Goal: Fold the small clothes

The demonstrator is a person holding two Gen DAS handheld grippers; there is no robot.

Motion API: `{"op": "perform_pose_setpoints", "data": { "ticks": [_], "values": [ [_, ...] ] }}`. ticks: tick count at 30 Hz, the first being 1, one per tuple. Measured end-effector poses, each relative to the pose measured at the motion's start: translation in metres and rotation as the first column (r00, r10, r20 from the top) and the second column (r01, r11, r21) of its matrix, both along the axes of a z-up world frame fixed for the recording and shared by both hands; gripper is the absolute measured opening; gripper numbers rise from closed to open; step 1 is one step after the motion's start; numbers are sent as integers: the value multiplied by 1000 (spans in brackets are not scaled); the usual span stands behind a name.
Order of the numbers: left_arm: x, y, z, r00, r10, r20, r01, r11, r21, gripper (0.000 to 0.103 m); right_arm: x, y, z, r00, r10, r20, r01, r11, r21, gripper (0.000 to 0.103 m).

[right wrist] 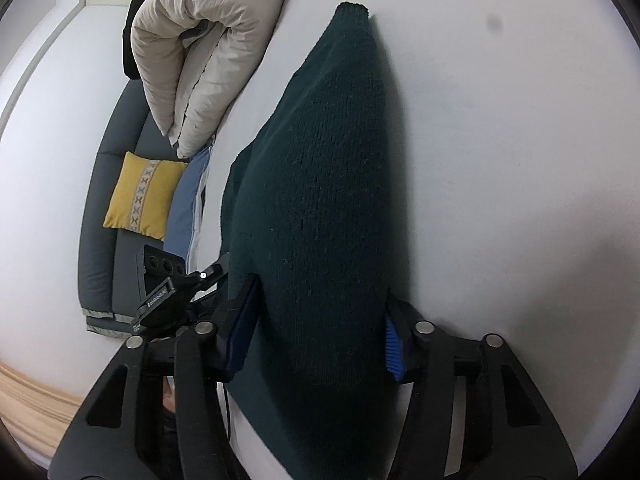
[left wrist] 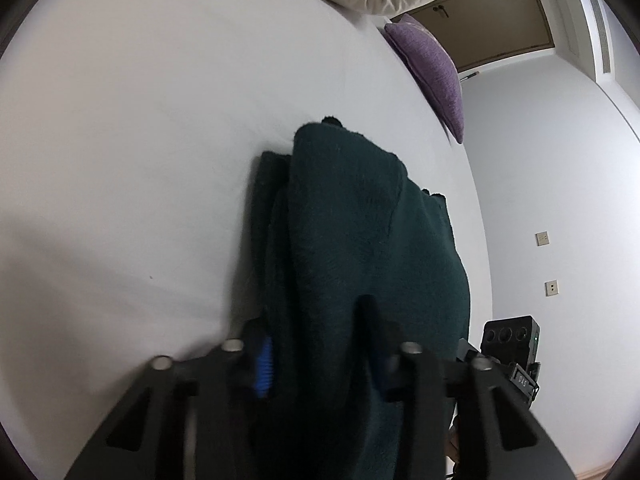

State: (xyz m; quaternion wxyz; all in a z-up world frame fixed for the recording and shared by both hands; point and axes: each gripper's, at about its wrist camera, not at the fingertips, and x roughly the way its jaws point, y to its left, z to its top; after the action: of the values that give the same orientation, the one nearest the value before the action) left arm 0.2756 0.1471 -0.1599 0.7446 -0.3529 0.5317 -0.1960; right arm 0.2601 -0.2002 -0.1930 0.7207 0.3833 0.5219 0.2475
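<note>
A dark green knitted sweater [right wrist: 320,184] lies on a white bed sheet [left wrist: 140,140], partly lifted by two hand-held grippers. Its long axis runs straight away from both cameras, from the near edge held in the jaws out to a far end that rests on the sheet.

The left gripper [left wrist: 316,352] has thick folds of the sweater bunched between its blue-padded fingers [left wrist: 264,368]. The jaws stand partly closed around the cloth and seem to be pinching it.

The right gripper [right wrist: 320,336] straddles a wide hump of the sweater, one blue pad [right wrist: 394,352] touching each side. The jaws are spread fairly wide, so whether they grip firmly or only cradle the fabric cannot be told.

Both grippers sit at the same near edge, just beside each other, neither clearly closer. The likely next move is carrying that edge forward along the long axis to lay it over the far end.

A rolled cream duvet [right wrist: 200,48], a purple cushion [left wrist: 432,68] and a yellow cushion [right wrist: 140,194] lie beyond.
</note>
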Motion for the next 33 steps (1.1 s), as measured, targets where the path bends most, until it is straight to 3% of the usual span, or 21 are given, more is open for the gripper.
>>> {"op": "perform_pose_setpoints", "data": {
  "ticks": [3,9,13,20,25,30,31,33],
  "values": [
    [-8,-6,10,1000,-4,27,2,999,38,26,-6,2,7,1000,-8,17,8,1000,-27,40],
    [-49,-26,55,992,-60,112,46,991,122,25,-35,14,52,996,14,93,-2,992,-123,37],
    [-95,-35,73,985,-101,142,80,986,146,25,-82,17,86,989,40,141,-21,990,-138,36],
    [-175,-41,93,976,-136,171,112,983,147,25,-175,19,116,981,65,182,-37,987,-154,36],
    [-217,-50,82,972,-177,156,154,976,151,25,-243,13,105,983,47,178,-22,990,-141,36],
    [-228,-57,42,978,-184,103,161,968,195,26,-271,-1,70,991,15,136,3,992,-130,36],
    [-227,-55,34,981,-173,91,154,971,185,27,-273,-4,58,994,-4,113,19,991,-135,36],
    [-226,-44,18,989,-133,69,126,988,94,30,-275,-14,31,996,-37,83,43,996,-78,36]
  ]
}}
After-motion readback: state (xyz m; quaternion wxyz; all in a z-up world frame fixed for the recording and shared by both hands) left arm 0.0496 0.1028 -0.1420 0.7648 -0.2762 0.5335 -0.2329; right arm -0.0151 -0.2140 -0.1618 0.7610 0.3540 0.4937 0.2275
